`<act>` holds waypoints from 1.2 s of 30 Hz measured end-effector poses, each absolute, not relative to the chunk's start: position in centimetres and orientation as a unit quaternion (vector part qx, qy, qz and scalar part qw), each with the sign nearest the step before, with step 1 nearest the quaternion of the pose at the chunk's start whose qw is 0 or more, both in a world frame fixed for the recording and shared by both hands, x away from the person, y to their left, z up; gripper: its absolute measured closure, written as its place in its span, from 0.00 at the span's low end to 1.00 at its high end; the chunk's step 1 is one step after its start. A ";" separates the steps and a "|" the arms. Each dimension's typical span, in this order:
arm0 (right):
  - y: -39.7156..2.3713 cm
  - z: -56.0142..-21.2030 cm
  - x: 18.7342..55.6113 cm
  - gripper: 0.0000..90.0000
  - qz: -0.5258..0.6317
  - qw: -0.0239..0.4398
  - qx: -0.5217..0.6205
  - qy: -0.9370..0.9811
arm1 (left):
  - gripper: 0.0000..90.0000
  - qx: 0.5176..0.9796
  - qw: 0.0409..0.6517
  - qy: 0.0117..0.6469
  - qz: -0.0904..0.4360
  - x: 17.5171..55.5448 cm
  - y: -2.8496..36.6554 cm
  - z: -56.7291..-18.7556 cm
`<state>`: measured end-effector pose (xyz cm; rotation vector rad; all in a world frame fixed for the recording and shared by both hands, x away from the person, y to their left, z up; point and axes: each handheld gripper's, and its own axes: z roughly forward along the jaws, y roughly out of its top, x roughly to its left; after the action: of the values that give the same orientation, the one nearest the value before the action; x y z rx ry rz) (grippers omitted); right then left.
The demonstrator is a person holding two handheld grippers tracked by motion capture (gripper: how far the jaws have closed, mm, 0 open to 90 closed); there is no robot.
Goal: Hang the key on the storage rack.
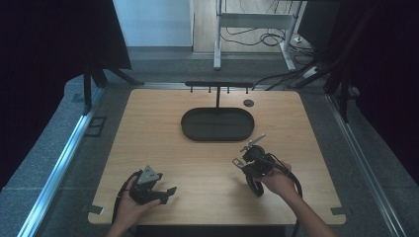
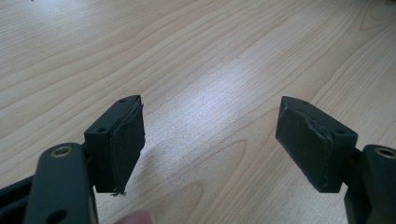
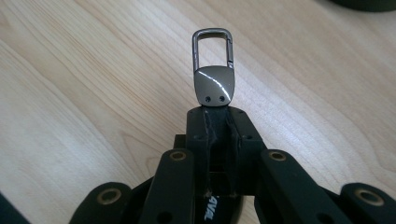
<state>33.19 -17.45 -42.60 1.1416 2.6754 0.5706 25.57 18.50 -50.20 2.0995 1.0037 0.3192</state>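
Black grippers (image 1: 170, 190), brass screws, grey tri-plate (image 1: 149, 174)

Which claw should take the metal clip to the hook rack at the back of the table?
Right. The right claw is already shut on the metal clip, nearer the hook rack. The left claw is open, holding nothing, near the table's front edge.

A dark metal key-ring clip (image 3: 213, 70) with a rectangular snap loop and a polished plate bearing two small rivets is sticking out from between the closed fingers of the right gripper (image 3: 215, 114), its loop pointing away, held above the desk (image 3: 93, 93).
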 end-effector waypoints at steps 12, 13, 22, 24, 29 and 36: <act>-18.3 -40.4 32.8 0.90 0.239 0.109 0.386 0.884 | 0.27 0.825 0.385 0.395 0.124 25.6 18.5 -50.2; -18.3 -40.2 32.7 0.90 0.243 0.112 0.385 0.884 | 0.27 0.825 0.385 0.395 0.124 25.6 18.5 -50.2; -19.2 -38.8 32.4 0.90 0.277 0.131 0.392 0.867 | 0.27 0.825 0.384 0.395 0.124 25.6 18.5 -50.3; -19.4 -38.6 32.4 0.89 0.282 0.134 0.391 0.866 | 0.27 0.825 0.384 0.395 0.123 25.6 18.5 -50.3; -19.6 -38.4 32.2 0.89 0.293 0.138 0.392 0.861 | 0.27 0.825 0.383 0.396 0.124 25.6 18.5 -50.3; -19.8 -38.0 32.3 0.89 0.305 0.144 0.390 0.857 | 0.27 0.825 0.383 0.396 0.124 25.6 18.5 -50.3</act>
<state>32.26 -19.82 -38.02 1.1251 2.4700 0.8789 25.62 18.51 -50.33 2.1045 1.0091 0.3156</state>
